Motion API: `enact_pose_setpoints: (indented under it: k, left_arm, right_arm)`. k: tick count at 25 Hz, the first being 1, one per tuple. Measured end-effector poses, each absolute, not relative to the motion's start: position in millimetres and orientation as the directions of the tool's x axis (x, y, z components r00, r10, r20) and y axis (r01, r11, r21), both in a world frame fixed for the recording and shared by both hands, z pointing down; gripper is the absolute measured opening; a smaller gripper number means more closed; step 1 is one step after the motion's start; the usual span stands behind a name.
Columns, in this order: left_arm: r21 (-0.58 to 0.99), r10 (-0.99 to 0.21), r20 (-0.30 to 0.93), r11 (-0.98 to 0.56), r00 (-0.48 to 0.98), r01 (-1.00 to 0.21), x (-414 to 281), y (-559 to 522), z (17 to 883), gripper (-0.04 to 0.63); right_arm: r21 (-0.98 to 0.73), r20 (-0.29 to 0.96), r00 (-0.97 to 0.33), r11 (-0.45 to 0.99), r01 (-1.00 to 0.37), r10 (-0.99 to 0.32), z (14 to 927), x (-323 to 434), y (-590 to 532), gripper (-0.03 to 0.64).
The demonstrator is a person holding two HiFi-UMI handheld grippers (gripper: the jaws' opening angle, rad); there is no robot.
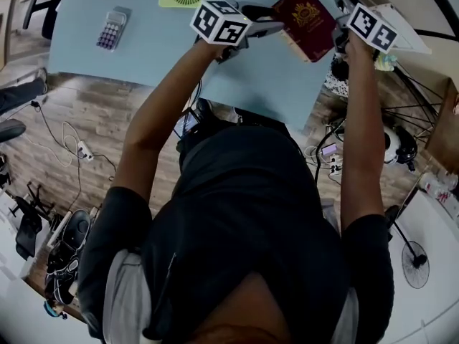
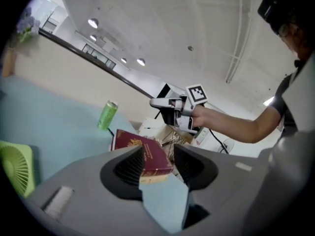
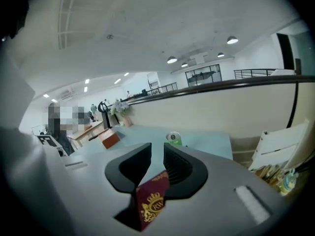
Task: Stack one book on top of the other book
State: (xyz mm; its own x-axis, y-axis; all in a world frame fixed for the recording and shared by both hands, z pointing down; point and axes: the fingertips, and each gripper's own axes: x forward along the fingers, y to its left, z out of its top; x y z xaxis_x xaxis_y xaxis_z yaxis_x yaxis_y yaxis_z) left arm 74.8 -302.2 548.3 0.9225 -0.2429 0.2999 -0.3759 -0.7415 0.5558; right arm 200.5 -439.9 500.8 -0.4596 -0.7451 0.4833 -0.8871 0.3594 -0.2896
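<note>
Both my pairs of jaws are clamped on the maroon book (image 1: 305,13). My left gripper (image 2: 158,156) pinches one corner between its pads, and my right gripper (image 3: 157,154) has another corner deep at its jaws' root. Below both jaws lies the pale blue table (image 1: 129,56).

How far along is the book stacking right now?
Done: nothing is stacked yet. In hand: the maroon book is held up above the blue table, gripped by both the left gripper and the right gripper. Left: setting it on the other book, possibly the brown item farther along the table, though I can't confirm that.
</note>
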Motion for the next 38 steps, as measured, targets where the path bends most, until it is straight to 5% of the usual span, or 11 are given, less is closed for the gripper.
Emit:
enact_pose_setpoints:
  k: [9, 20, 38]
  left_arm:
    - [0.421, -0.499, 0.147, -0.749, 0.854, -0.511, -46, -307, 431, 0.218]
    - [0.27, -0.711, 0.002, -0.677, 0.703, -0.685, -193, -240, 334, 0.218]
    - [0.088, -0.726, -0.051, -0.687, 0.686, -0.721, -216, -132, 274, 0.218]
  right_arm:
    - [-0.282, 0.226, -0.648, 0.588, -0.758, -0.727, 349, 137, -362, 0.074]
    - [-0.124, 0.119, -0.704, 0.693, -0.71, -0.7, 239, 92, -239, 0.049]
    - [-0.054, 0.078, -0.621, 0.618, -0.784, -0.78, 195, 113, -119, 0.037]
